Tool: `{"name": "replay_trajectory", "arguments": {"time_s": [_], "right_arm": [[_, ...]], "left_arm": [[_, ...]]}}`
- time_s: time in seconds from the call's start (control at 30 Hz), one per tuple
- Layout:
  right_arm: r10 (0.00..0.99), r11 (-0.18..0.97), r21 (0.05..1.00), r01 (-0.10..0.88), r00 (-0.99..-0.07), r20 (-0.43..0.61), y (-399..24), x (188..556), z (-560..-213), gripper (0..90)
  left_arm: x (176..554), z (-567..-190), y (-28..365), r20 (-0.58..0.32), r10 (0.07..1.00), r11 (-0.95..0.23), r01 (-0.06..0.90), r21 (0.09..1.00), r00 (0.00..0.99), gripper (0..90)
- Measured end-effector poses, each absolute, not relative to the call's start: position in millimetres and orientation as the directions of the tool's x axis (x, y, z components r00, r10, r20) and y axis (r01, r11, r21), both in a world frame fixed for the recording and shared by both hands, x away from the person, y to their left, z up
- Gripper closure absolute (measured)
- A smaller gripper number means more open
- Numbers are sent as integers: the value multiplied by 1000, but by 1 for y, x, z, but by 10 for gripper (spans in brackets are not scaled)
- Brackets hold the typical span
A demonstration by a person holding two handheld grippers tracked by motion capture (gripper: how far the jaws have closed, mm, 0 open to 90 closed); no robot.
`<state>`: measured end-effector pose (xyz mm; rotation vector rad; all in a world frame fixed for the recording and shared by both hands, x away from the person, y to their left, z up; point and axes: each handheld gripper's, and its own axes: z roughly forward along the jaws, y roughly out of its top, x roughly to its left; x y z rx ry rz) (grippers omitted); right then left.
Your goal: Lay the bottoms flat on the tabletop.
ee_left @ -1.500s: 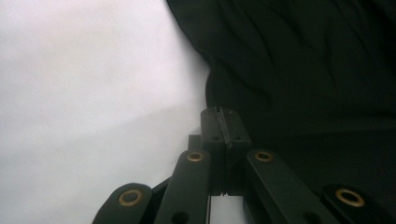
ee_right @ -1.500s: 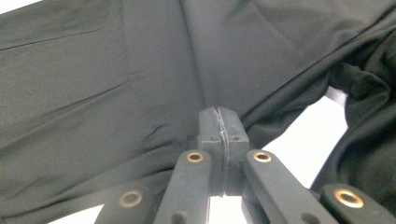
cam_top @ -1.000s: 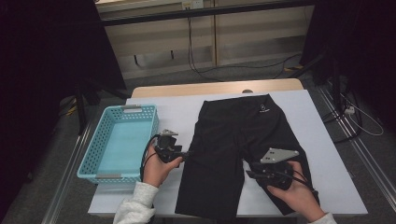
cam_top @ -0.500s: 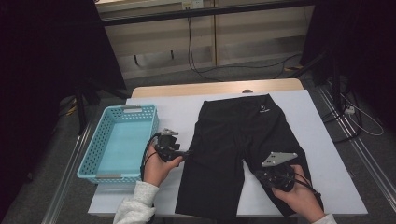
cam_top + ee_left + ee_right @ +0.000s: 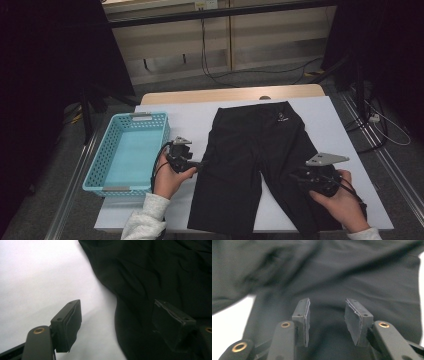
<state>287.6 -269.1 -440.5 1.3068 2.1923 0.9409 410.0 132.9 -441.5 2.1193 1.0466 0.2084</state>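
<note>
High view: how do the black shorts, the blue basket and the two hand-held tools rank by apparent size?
1. Black shorts, clearly largest.
2. Blue basket.
3. Right tool and left tool: both far smaller; the right looks slightly bigger, but it is nearer the camera, so I won't rank them.

High view overhead; gripper views close on shorts.

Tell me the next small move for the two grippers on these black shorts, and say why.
Probably slide the left gripper onto the shorts' edge and close. Its jaws have just been opening and straddle the hem unpinched; the right gripper, also just opened, hovers empty over the other leg.
</note>
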Motion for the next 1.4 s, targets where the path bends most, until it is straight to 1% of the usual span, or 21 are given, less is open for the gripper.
{"name": "replay_trajectory", "arguments": {"time_s": [0.03,0.07,0.1,0.2,0.37,0.4,0.43,0.47,0.53,0.67,0.77,0.8,0.97,1.03,1.07,1.1,1.13,1.17,1.2,1.33,1.4], "right_arm": [[882,330,730,599,-471,-12,-269,288,-440,557],[898,323,726,607,-440,-31,-280,288,-442,548],[898,323,726,607,-440,-31,-280,288,-442,548],[919,311,715,626,-390,-59,-296,290,-445,544],[932,298,695,655,-356,-64,-306,290,-449,548],[934,311,683,661,-347,-89,-311,289,-450,548],[934,311,683,661,-347,-89,-311,289,-450,548],[943,284,689,666,-324,-76,-317,289,-450,548],[950,273,686,675,-303,-80,-323,288,-451,550],[951,255,684,683,-306,-49,-325,289,-455,552],[947,266,682,681,-318,-52,-322,291,-457,550],[950,259,683,683,-309,-51,-323,292,-457,538],[957,239,687,687,-288,-46,-329,291,-456,543],[960,215,689,692,-279,-19,-332,292,-459,579],[959,210,692,690,-284,-7,-333,292,-460,637],[956,205,694,690,-293,9,-333,291,-460,720],[950,206,687,697,-312,31,-332,291,-459,837],[950,206,687,697,-312,31,-332,291,-459,837],[947,200,684,701,-318,49,-331,291,-459,889],[952,205,678,706,-306,31,-336,290,-454,891],[962,193,684,704,-274,10,-349,287,-450,890]], "left_arm": [[410,-441,133,-172,738,-384,616,688,652,240],[411,-442,132,-172,734,-387,612,690,657,238],[411,-442,132,-172,734,-387,612,690,657,238],[412,-441,129,-170,730,-388,606,695,662,237],[413,-441,128,-166,725,-398,604,691,668,235],[413,-440,128,-164,724,-402,603,689,670,235],[413,-440,128,-164,724,-402,603,689,670,234],[414,-441,128,-162,727,-397,601,693,667,231],[413,-440,128,-164,729,-391,601,697,664,230],[413,-440,127,-159,726,-397,596,698,669,228],[414,-440,128,-155,722,-403,592,698,675,222],[414,-440,128,-153,720,-405,588,700,677,218],[415,-441,128,-143,723,-399,578,712,675,196],[415,-440,129,-140,718,-406,574,711,681,195],[414,-440,128,-137,720,-403,571,715,680,195],[414,-440,128,-138,719,-405,571,714,682,196],[414,-440,128,-136,717,-409,570,712,684,196],[414,-440,128,-136,717,-409,570,712,684,196],[414,-440,128,-136,716,-410,570,712,685,196],[414,-440,127,-134,714,-414,568,711,688,198],[414,-440,127,-132,716,-412,567,713,685,199]]}}
